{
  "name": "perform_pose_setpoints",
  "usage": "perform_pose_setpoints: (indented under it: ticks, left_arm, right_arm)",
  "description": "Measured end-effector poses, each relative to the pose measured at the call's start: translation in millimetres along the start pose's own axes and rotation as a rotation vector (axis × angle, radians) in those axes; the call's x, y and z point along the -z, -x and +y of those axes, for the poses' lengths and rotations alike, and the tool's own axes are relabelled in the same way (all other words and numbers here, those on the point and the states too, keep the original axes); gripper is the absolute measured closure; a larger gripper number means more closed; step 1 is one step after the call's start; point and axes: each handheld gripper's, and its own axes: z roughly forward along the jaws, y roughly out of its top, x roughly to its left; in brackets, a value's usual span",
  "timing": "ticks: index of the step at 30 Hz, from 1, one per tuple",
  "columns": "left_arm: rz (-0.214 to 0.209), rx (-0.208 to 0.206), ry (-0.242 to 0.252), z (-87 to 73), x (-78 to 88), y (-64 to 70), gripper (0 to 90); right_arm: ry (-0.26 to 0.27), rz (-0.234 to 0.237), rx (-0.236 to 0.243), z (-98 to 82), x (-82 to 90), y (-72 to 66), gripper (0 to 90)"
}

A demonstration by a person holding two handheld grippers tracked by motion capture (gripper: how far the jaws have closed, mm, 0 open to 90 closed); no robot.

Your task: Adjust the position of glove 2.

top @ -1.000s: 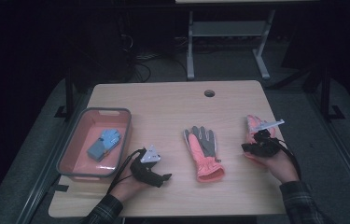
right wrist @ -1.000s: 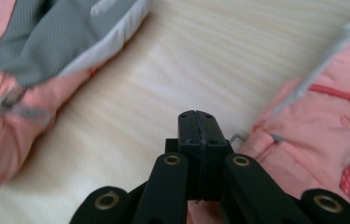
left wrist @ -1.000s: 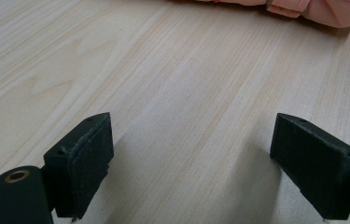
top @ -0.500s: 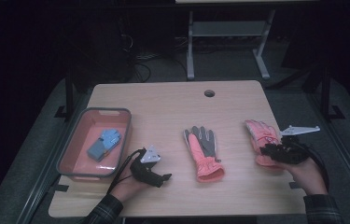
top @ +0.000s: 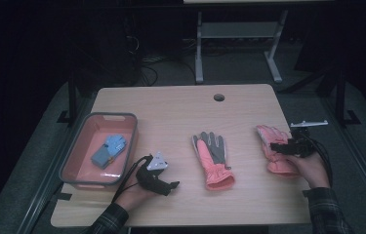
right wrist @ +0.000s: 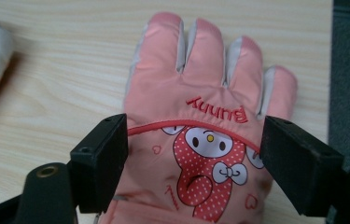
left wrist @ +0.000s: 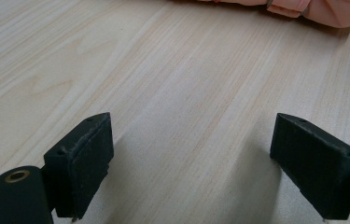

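Currently I hold the right gripper (right wrist: 193,163) released, jaws straddling the pink glove (right wrist: 205,116) for pickup, while the left gripper (left wrist: 205,163) idles released above the tabletop (left wrist: 163,84).

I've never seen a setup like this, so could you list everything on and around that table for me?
Table: one, light wood, centre, with a round hole near its far edge.
Bin: one, pink with grey rim, table's left side.
Blue glove: one, inside the bin.
Pink-and-grey glove: one, mid-table.
Pink bunny-print glove: one, table's right edge.
Metal stand: one, grey, on the floor behind the table.
Left tongs: black, open, over bare wood.
Right tongs: black, open, either side of the bunny-print glove.
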Motion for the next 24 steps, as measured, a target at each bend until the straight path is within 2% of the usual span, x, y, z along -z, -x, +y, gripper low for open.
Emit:
perform_pose_setpoints:
  ticks: [3, 6, 10, 14, 18, 22, 24]
  left_arm:
    - [0.0, 0.0, 0.0, 0.0, 0.0, 0.0, 12.8]
    - [0.0, -0.001, -0.001, 0.0, 0.0, -0.1, 12.8]
    - [0.0, -0.002, -0.001, 0.0, 0.1, 0.0, 12.8]
    - [0.0, -0.002, -0.001, 0.0, 0.1, -0.1, 12.8]
    - [0.0, -0.001, -0.001, 0.0, 0.1, -0.1, 12.9]
    - [0.0, 0.001, 0.001, 0.0, 0.0, 0.0, 12.9]
    - [0.0, 0.0, 0.0, 0.0, 0.0, 0.0, 12.8]
  right_arm:
    - [-0.059, 0.01, 0.004, -1.2, -10.2, -1.3, 26.8]
    - [-0.083, 0.015, 0.028, -4.7, -17.7, -3.8, 33.9]
    - [-0.089, 0.048, 0.032, -6.7, -17.9, -3.4, 53.2]
    - [-0.065, 0.063, 0.036, -9.0, -13.3, 2.0, 76.7]
    - [-0.026, 0.086, 0.056, -8.1, -6.9, 8.1, 82.2]
    - [-0.009, 0.134, 0.03, -4.7, 4.1, 10.1, 82.6]
    - [0.01, 0.14, 0.039, -2.7, 9.6, 7.7, 82.5]
